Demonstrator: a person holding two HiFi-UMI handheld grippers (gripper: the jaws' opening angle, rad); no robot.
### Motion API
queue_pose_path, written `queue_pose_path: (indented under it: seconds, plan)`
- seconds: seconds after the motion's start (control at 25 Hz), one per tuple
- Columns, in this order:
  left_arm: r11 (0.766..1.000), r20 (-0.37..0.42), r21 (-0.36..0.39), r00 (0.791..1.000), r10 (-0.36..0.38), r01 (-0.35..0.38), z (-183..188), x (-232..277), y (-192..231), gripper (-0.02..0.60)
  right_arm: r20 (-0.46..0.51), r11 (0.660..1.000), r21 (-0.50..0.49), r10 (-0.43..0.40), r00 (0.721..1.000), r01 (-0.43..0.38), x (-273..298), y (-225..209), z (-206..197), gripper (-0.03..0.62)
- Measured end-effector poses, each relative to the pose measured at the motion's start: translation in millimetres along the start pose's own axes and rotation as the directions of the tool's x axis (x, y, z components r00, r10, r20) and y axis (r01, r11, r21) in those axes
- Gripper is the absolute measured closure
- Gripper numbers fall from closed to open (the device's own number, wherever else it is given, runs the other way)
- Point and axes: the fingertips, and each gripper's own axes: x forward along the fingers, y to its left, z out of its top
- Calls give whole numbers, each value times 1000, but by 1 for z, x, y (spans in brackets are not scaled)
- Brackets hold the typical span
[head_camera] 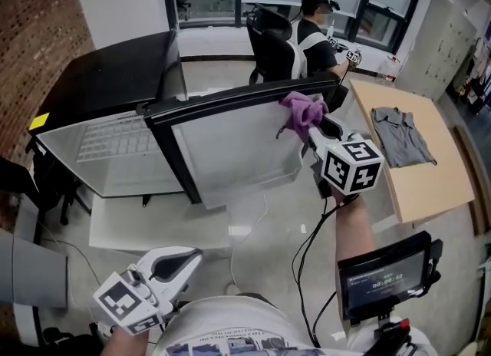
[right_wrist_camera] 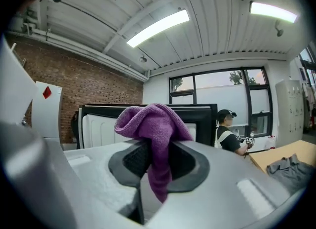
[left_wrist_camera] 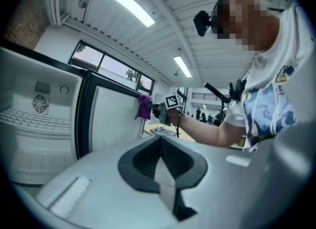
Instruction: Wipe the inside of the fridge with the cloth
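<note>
1. The left gripper [head_camera: 184, 258] hangs low by the person's waist, well apart from the work; in the left gripper view its jaws are pressed together on nothing, so it looks parked as the spare tool, leaving the wiping to the other hand.
2. The fridge [head_camera: 107, 78] stands open ahead and to the left; its pale interior [head_camera: 115, 143] faces the person with a ribbed shelf and a round vent on the back wall; the inside is exposed and within reach, though no cloth touches it yet.
3. The open door [head_camera: 230, 155] swings out towards the person, its black frame edging a white liner; it stands between the right arm and the compartment, so I judge the arm must pass round or over it to reach the shelf.
4. The cloth [head_camera: 301, 111], purple and bunched, is pinched in the right gripper [head_camera: 316, 128]; the right gripper view shows the jaws closed on a fold with a puff above and a tail hanging below, a grip that leaves loose fabric for wiping; it is held at the door's top edge, though contact cannot be told.
5. To the right a table [head_camera: 430, 186] carries a grey garment [head_camera: 403, 136], clear of the path; a seated person [head_camera: 314, 40] works beyond the fridge; a small screen [head_camera: 387, 274] and a cable hang near the right forearm, which could snag.
</note>
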Motion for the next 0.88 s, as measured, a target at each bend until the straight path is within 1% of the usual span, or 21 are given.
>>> queue_pose_path:
  seconds: [0.24, 0.32, 0.4, 0.44, 0.52, 0.64, 0.76, 0.88]
  plan:
    - [1000, -1, -3, 1000, -12, 12, 1, 5, -5, 575, -9, 997, 21, -71, 997, 71, -12, -27, -3, 516]
    - [1000, -1, -4, 1000, -15, 15, 1, 4, -6, 575, -10, 997, 19, -80, 997, 80, -14, -30, -4, 516]
    - [1000, -1, -4, 1000, -18, 18, 1, 3, -7, 575, -3, 997, 18, -70, 998, 70, -17, -24, -1, 516]
    - [1000, -1, -5, 1000, -20, 20, 0, 2, -7, 575, 3, 999, 19, -50, 999, 50, -19, -17, 1, 516]
    - [1000, 0, -8, 1000, -21, 21, -1, 0, -8, 575, 18, 1000, 15, 17, 1000, -18, -21, 10, 3, 516]
    - [1000, -7, -9, 1000, -18, 18, -2, -6, -8, 575, 26, 991, -18, 135, 990, -135, -17, 65, 2, 516]
    - [1000, -10, -13, 1000, -9, 9, -3, -13, -7, 575, 19, 964, -24, 266, 964, -265, -9, 126, -5, 516]
    - [1000, -8, -17, 1000, 10, -10, -2, -20, -5, 575, 7, 929, -23, 369, 930, -368, 4, 177, -17, 516]
